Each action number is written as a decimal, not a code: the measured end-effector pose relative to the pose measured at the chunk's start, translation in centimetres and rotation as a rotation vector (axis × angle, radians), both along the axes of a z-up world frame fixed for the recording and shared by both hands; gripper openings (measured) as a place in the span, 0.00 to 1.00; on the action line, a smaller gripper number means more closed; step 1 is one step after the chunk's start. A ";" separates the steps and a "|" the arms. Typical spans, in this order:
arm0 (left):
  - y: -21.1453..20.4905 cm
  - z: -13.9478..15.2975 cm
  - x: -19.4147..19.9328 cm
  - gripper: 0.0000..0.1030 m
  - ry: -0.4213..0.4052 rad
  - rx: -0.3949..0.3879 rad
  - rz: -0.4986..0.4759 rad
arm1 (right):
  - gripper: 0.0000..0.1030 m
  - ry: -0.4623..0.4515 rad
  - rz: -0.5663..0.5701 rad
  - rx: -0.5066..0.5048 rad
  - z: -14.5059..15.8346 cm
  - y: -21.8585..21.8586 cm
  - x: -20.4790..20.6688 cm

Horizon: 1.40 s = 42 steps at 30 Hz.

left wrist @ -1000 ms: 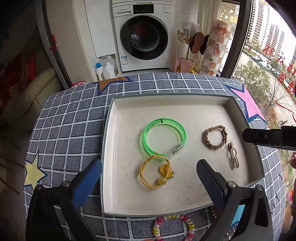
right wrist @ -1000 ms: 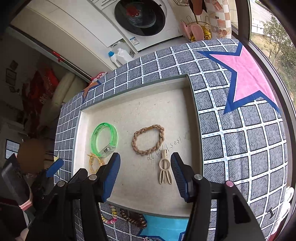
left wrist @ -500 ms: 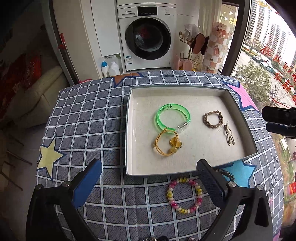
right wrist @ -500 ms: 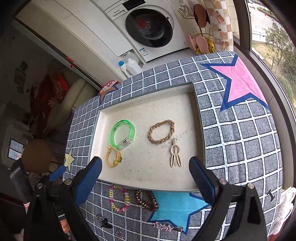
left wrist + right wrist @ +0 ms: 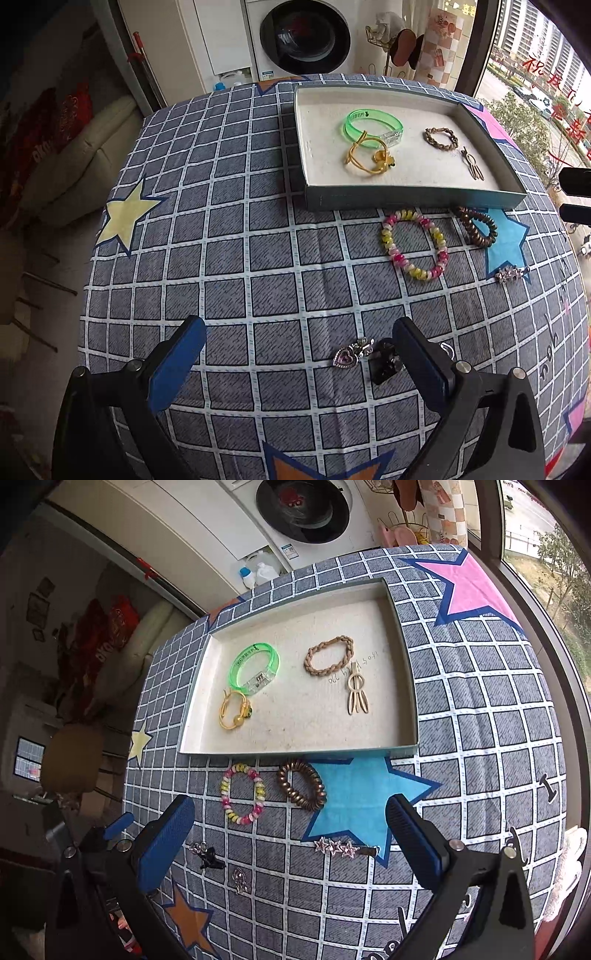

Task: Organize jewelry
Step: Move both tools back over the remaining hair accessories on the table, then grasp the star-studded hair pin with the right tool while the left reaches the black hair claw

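1. We hold both grippers above the checked cloth (image 5: 480,738) with nothing in them: the left gripper (image 5: 299,354) has its jaws spread wide, and so does the right gripper (image 5: 290,834).
2. The tray (image 5: 295,748) already holds four pieces, among them the green bangle (image 5: 255,668) and the braided tie (image 5: 328,655).
3. We judge the step to be choosing the next loose piece: the beaded bracelet (image 5: 242,794), coil tie (image 5: 301,784) and star clip (image 5: 341,847) lie just before the tray.
4. Next, we need to lower one gripper around a piece and close it.
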State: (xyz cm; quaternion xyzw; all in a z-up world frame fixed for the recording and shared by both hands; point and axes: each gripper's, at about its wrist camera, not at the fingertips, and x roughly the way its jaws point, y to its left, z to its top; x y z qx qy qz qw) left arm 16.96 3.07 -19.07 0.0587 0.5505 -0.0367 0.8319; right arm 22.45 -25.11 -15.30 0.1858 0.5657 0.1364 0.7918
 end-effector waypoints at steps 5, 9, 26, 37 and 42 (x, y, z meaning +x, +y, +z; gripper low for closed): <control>0.3 -1.5 -1.4 1.00 0.027 0.027 -0.034 | 1.00 0.060 0.024 -0.057 -1.9 1.1 -2.5; 0.5 -2.4 -1.7 1.00 0.037 0.031 -0.042 | 1.00 0.095 0.032 -0.095 -3.2 1.9 -4.1; -0.3 -4.7 -0.5 1.00 0.063 0.040 -0.165 | 1.00 0.122 0.093 -0.331 -6.2 2.3 -5.3; -0.8 -5.1 0.7 1.00 0.071 0.021 -0.181 | 0.99 0.039 0.251 -0.499 -8.2 3.8 -3.1; -0.8 -5.3 1.5 0.97 0.078 -0.028 -0.197 | 0.96 -0.001 0.327 -0.536 -8.8 5.0 -2.0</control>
